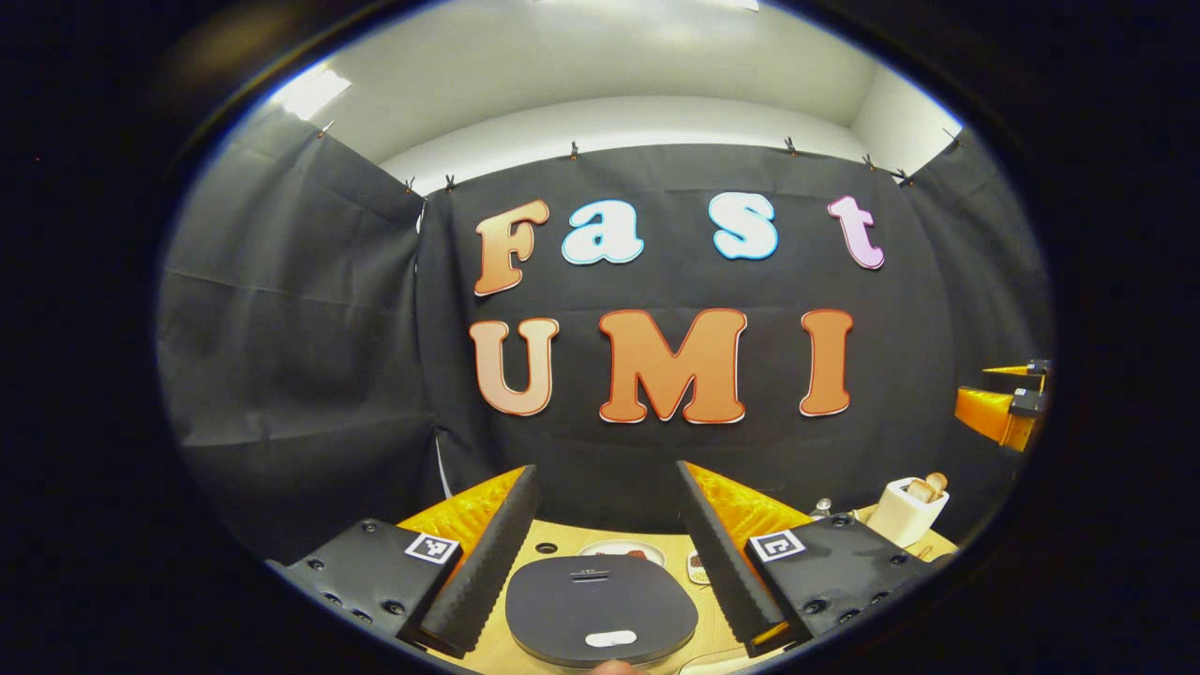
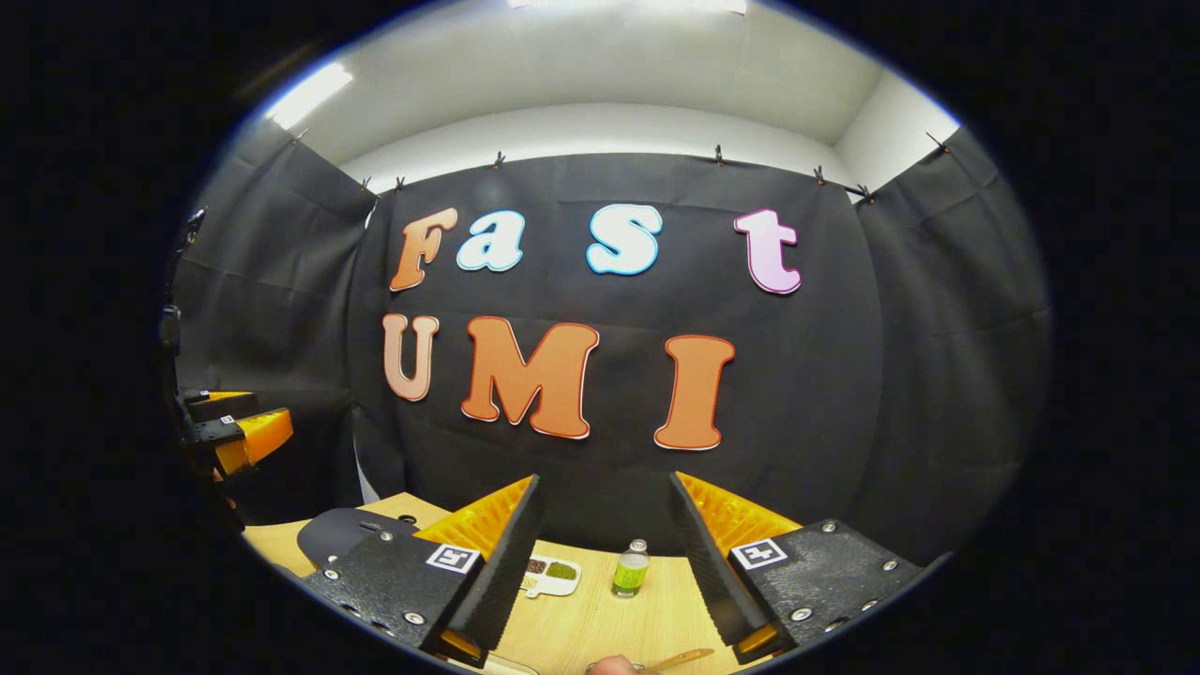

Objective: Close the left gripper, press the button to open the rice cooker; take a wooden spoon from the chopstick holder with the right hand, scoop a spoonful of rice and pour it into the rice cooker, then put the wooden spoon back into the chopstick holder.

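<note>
Nothing has begun yet, by my reckoning: the rice cooker sits shut on the desk, straight ahead of the left tool and low between its fingers, its pale button at the near edge of the dark lid. That tool stands wide open and holds nothing, so the first step calls for closing its jaws, then bringing the tip down on the button. The right tool is likewise wide open and empty, held up over the desk. The white chopstick holder, with wooden ends poking out, stands to the far right of the cooker. In the right gripper view a small green bottle and a little dish lie farther off.
</note>
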`<state>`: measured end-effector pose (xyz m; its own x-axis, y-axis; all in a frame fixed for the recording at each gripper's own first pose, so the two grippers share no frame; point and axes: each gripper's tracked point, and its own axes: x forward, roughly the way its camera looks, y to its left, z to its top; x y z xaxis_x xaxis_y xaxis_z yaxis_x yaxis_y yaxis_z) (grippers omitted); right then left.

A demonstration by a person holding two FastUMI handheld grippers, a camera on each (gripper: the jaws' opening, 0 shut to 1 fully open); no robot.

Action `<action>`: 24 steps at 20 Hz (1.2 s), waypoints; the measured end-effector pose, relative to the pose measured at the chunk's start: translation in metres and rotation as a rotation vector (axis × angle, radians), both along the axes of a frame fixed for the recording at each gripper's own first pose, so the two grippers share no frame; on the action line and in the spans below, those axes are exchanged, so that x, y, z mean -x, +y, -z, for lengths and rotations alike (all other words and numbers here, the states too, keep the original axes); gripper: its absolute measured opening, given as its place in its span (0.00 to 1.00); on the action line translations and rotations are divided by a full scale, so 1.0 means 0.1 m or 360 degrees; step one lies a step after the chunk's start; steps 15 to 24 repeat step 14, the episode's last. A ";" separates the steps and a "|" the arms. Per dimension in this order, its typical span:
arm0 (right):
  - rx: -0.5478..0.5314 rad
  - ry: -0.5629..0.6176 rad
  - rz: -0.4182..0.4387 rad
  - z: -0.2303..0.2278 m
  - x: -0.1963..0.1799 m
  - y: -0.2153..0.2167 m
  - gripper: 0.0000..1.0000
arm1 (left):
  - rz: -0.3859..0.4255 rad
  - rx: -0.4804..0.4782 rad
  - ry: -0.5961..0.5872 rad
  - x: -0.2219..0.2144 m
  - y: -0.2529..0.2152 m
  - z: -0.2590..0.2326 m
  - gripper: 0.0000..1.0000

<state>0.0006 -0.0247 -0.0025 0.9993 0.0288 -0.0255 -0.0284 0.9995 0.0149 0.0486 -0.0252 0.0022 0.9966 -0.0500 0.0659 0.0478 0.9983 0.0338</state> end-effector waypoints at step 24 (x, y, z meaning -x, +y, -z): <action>-0.0038 0.0037 -0.0048 0.17 0.05 0.19 0.85 | -0.0024 -0.0040 0.0031 0.36 0.09 0.13 0.94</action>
